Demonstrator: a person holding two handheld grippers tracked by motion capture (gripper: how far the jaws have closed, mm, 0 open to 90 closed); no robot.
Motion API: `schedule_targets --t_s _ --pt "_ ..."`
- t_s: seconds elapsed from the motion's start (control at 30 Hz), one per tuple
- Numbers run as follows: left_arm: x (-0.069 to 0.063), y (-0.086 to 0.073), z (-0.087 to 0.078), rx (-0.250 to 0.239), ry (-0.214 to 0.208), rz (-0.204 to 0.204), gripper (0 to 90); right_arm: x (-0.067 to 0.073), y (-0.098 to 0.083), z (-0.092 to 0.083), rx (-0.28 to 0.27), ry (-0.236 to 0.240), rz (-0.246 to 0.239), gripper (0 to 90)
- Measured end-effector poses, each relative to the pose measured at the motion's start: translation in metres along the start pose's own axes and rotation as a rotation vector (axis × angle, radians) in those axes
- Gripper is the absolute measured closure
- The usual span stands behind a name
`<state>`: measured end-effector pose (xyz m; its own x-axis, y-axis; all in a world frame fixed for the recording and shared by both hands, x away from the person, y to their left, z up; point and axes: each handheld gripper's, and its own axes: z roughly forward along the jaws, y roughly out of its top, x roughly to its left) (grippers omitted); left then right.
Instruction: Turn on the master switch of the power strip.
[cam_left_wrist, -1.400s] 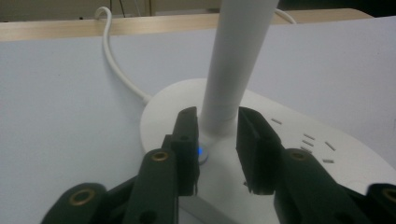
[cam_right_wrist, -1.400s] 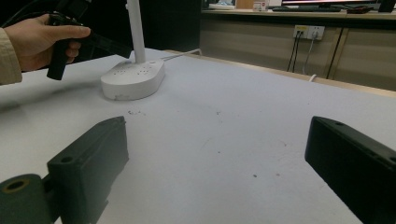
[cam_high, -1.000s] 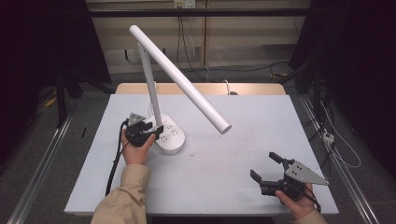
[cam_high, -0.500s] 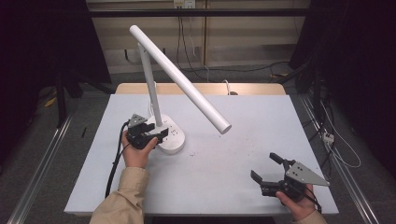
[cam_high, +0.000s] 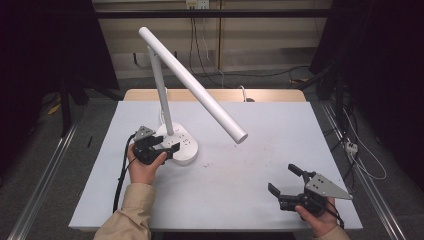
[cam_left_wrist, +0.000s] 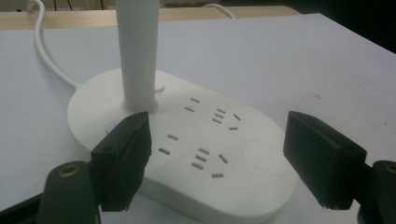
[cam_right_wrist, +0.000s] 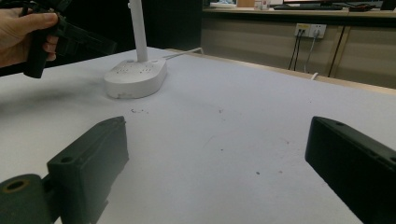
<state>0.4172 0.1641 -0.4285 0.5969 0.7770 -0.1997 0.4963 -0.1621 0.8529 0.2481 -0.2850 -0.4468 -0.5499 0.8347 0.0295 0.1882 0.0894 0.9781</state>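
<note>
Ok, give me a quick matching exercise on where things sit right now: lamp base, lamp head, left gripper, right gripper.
Things:
1. lamp base
2. lamp head
3. left gripper
4. right gripper

Places or states:
A. slanting in the air above the table
B. jaws open over bare table, near right corner
C. flat on the table, sockets on top
D. jaws open at the base's near end, having just been opening, not pressing it

Pairs: 1-C, 2-A, 3-D, 4-B
</note>
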Motion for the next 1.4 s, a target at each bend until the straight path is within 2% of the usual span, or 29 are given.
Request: schedule_targets --t_s 0.13,0.4,0.77,0.97,1.0,1.37,1.4 --pt "-0.003 0.000 -0.004 -0.014 -0.005 -0.002 21.1 0.000 0.000 -0.001 0.000 -0.001 0.002 5.4" --pt "-0.002 -0.005 -0.013 -0.010 -0.007 0.002 17.6 0.000 0.000 -0.001 -0.001 0.000 0.003 5.4" --pt "0.004 -0.011 -0.029 -0.020 0.007 -0.001 12.6 0.002 0.000 0.000 0.002 0.008 0.003 5.6" --pt "0.006 -0.014 -0.036 -0.018 0.011 0.005 11.7 0.002 0.000 0.000 0.002 0.007 0.004 5.5" --pt "0.005 -0.015 -0.036 -0.024 0.010 -0.006 11.7 0.002 0.000 0.000 0.002 0.007 0.004 5.5" --pt "0.004 -0.020 -0.043 -0.024 0.007 0.012 10.7 0.002 0.000 0.000 0.004 0.007 0.002 5.5" --pt "0.004 -0.021 -0.044 -0.024 0.008 0.002 10.7 0.002 0.000 0.000 0.002 0.008 0.002 5.5"
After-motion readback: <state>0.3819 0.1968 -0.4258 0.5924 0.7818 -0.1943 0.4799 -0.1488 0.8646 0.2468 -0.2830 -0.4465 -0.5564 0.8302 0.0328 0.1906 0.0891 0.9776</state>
